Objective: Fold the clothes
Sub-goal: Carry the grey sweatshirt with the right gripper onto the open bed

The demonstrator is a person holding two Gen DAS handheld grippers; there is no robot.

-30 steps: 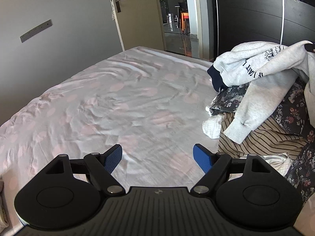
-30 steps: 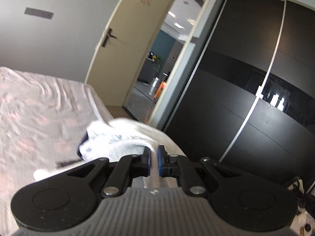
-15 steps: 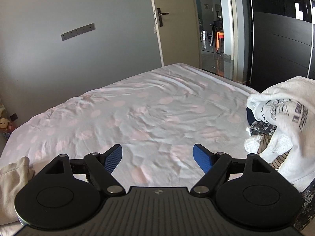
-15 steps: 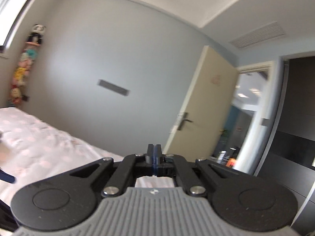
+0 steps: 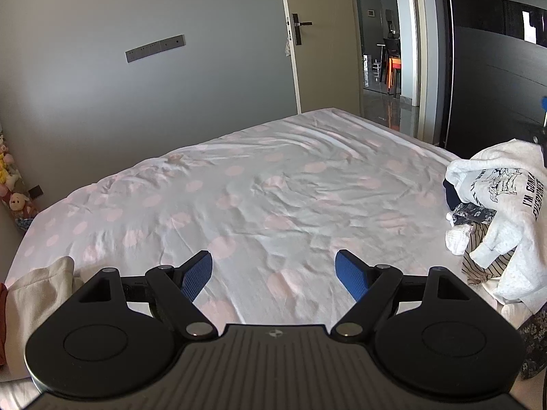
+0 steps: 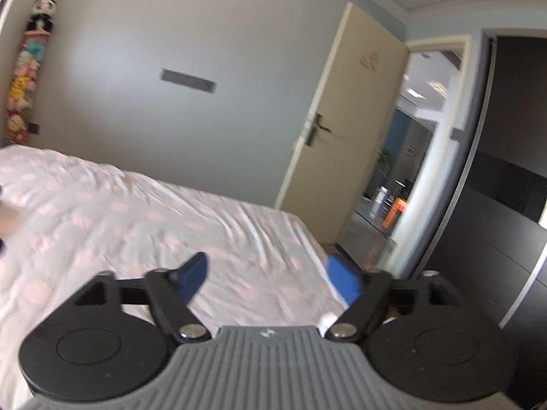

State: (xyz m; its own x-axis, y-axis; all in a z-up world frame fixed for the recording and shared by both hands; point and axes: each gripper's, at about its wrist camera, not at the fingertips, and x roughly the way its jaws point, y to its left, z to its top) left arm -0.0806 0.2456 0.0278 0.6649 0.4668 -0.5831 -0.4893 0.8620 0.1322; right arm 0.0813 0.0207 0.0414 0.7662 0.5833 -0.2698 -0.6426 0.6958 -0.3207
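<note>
Bed (image 5: 273,198) w/ pale sheet, pink dots, wrinkled; middle bare from near edge to far edge, wide free stretch. Left gripper (image 5: 273,275) hangs over near edge, blue pads wide apart, nothing btwn them. Right gripper (image 6: 268,278) over the bed's right side, jaws opening, pads apart, nothing btwn them; view blurred.

Clothes pile at bed's right edge: white sweatshirt (image 5: 506,191) w/ black print draped on top, sleeve hanging down; under it dark floral fabric (image 5: 475,213), striped garment (image 5: 485,259), small white sock (image 5: 456,241) just beside. Beige cloth (image 5: 37,294) at near-left corner, red bit next to it at frame edge.

No containers in view.

Room: grey wall (image 5: 136,102) beyond bed's left side w/ grey switch strip (image 5: 155,48); soft toys (image 6: 24,75) hanging in a column in wall corner. Beige door (image 5: 321,44) open past far edge, hallway behind. Dark wardrobe (image 5: 495,68) along right side, close to the pile.
</note>
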